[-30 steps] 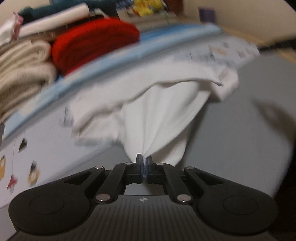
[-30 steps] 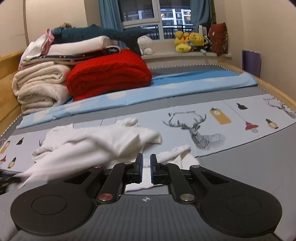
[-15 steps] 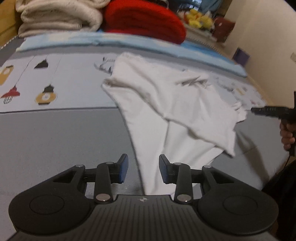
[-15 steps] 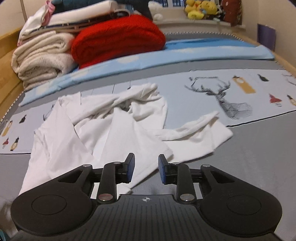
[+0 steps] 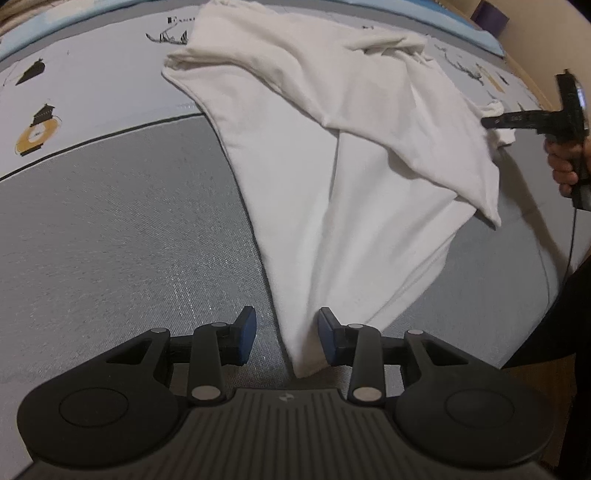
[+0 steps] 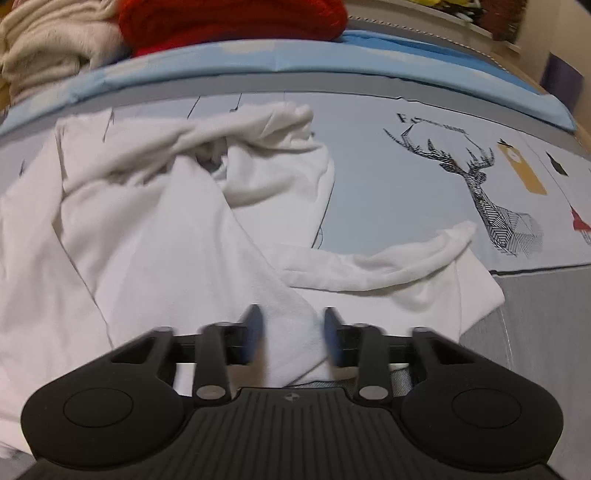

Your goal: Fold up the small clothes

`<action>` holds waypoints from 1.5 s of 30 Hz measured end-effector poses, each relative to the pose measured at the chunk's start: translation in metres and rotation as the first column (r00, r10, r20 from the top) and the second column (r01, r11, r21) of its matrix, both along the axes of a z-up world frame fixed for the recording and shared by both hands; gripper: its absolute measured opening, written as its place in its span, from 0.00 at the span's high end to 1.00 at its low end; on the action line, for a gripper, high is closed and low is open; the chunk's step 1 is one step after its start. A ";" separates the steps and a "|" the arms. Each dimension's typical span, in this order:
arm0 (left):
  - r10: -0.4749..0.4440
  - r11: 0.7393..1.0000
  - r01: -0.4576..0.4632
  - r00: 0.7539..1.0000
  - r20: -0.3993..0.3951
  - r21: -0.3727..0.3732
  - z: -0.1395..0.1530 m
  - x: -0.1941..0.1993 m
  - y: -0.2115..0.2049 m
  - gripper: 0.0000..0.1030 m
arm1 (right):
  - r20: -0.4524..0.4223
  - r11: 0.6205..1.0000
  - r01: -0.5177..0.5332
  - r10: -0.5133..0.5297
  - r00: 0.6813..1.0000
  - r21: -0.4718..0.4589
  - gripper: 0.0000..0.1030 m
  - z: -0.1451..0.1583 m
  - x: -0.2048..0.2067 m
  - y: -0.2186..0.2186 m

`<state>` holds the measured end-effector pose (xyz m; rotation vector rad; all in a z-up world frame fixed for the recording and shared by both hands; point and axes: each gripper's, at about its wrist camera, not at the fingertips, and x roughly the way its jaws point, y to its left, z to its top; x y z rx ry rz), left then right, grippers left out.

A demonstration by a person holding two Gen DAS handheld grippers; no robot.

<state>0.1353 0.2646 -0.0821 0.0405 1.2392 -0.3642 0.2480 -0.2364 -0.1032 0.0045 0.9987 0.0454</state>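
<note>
A white shirt [image 5: 332, 155] lies crumpled on the bed [image 5: 110, 240]. The left tool [image 5: 287, 336] is closing, a shirt corner between its spread pads. The right tool [image 6: 293, 334] closes likewise over a fold.

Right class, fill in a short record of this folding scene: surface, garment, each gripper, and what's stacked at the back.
surface: bed cover, grey with deer and lantern prints
garment: white garment, crumpled, lying unfolded
left gripper: jaws closing, garment corner between them, not yet pinched
right gripper: jaws closing over a fold of cloth
background: red blanket beside cream blankets
</note>
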 end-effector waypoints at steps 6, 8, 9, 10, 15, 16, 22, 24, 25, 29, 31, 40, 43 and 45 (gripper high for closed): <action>-0.039 0.996 0.037 0.999 0.022 0.077 -0.004 0.003 -0.019 1.00 | 0.103 0.996 -0.065 0.059 0.993 0.057 0.99 0.031 -0.020 -0.006; -0.011 0.997 0.008 0.999 0.049 0.077 0.002 0.001 -0.017 1.00 | 0.148 0.992 -0.051 0.033 0.988 0.120 1.00 0.051 -0.035 -0.020; 0.008 0.998 -0.012 0.998 0.061 0.066 0.006 0.000 -0.014 1.00 | 0.174 0.987 -0.048 0.021 0.985 0.152 1.00 0.062 -0.045 -0.028; 0.032 0.998 -0.036 0.997 0.077 0.048 0.010 -0.003 -0.010 1.00 | 0.196 0.983 -0.050 0.015 0.981 0.177 1.00 0.072 -0.058 -0.037; 0.048 0.999 -0.049 0.993 0.105 0.009 0.026 -0.028 0.002 1.00 | 0.214 0.974 -0.074 0.027 0.976 0.215 1.00 0.097 -0.117 -0.078; 0.027 0.999 -0.029 0.996 0.090 0.017 0.025 -0.035 0.002 1.00 | 0.201 0.972 -0.087 0.043 0.979 0.219 1.00 0.098 -0.129 -0.086; -0.185 0.975 0.189 0.982 -0.046 0.118 0.003 -0.068 -0.021 1.00 | -0.090 0.960 -0.230 0.246 0.965 0.158 1.00 0.060 -0.178 -0.098; -0.217 0.963 0.226 0.973 -0.076 0.147 -0.003 -0.070 -0.028 1.00 | -0.195 0.946 -0.295 0.317 0.928 0.137 1.00 0.043 -0.190 -0.094; -0.225 0.959 0.236 0.971 -0.085 0.155 -0.005 -0.070 -0.032 0.99 | -0.223 0.941 -0.320 0.338 0.915 0.110 1.00 0.037 -0.195 -0.092; -0.206 0.963 0.204 0.979 -0.008 0.175 0.007 -0.059 -0.040 0.84 | -0.201 0.950 -0.309 0.312 0.929 0.048 0.98 0.039 -0.192 -0.091; -0.167 0.979 0.157 0.983 0.074 0.134 0.020 -0.050 -0.044 0.82 | -0.115 0.959 -0.281 0.283 0.952 0.032 0.89 0.051 -0.185 -0.090; -0.371 0.927 0.373 0.896 0.244 0.040 0.026 -0.033 -0.145 0.82 | -0.047 0.891 -0.413 0.429 0.902 0.189 0.76 0.058 -0.160 -0.039; -0.425 0.898 0.440 0.868 0.256 -0.001 0.022 -0.034 -0.180 0.82 | -0.141 0.873 -0.462 0.482 0.865 0.154 0.76 0.035 -0.153 -0.010; -0.457 0.876 0.481 0.846 0.274 -0.025 0.019 -0.035 -0.199 0.77 | -0.224 0.870 -0.479 0.492 0.841 0.115 0.76 0.015 -0.149 0.002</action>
